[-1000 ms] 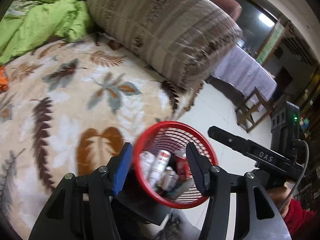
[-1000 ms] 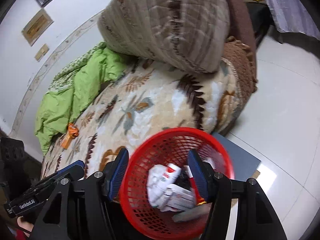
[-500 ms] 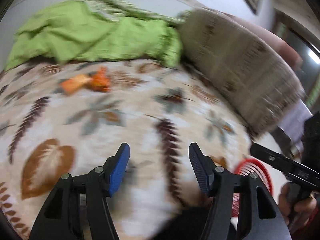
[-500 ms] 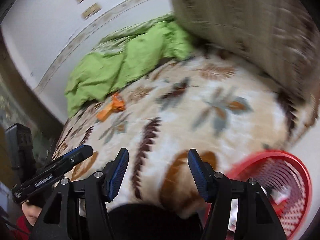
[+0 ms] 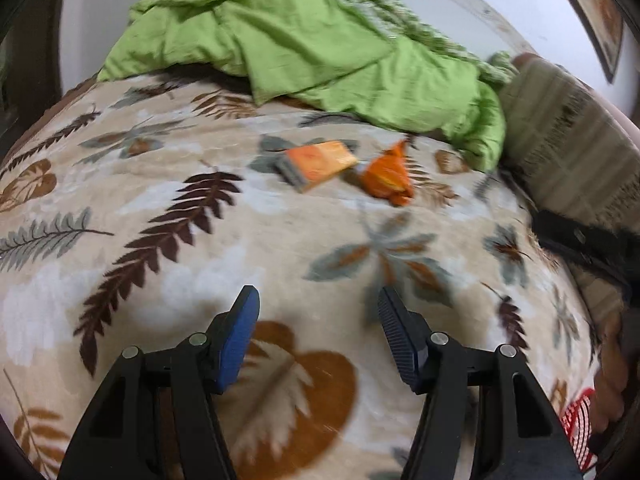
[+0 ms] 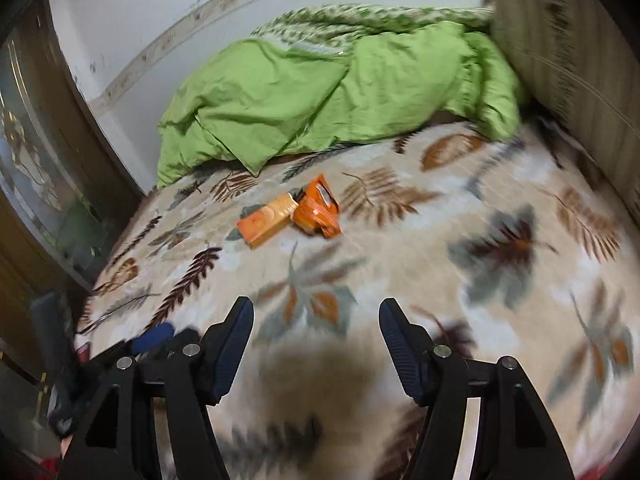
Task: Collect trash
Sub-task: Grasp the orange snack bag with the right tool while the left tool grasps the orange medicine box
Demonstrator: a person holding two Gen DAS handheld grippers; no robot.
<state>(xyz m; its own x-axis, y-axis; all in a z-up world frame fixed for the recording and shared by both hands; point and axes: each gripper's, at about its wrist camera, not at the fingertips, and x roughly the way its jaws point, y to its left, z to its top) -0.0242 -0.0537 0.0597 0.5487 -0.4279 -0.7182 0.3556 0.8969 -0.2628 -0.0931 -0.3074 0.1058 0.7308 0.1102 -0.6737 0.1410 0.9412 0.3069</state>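
Observation:
An orange box (image 5: 320, 164) and a crumpled orange wrapper (image 5: 388, 178) lie side by side on the leaf-patterned blanket (image 5: 168, 264), far ahead of both grippers. They also show in the right wrist view, box (image 6: 266, 220) and wrapper (image 6: 320, 212). My left gripper (image 5: 316, 332) is open and empty above the blanket. My right gripper (image 6: 316, 336) is open and empty too. The red trash basket (image 5: 576, 428) shows only as a sliver at the lower right of the left wrist view.
A rumpled green quilt (image 5: 304, 40) lies at the back of the bed against the wall. A big striped brown pillow (image 5: 576, 144) sits at the right. A dark wooden cabinet (image 6: 36, 152) stands left of the bed.
Both grippers have swung away from the red basket to the left and now face the bed, bringing the orange box and wrapper into central view. Both stay open.

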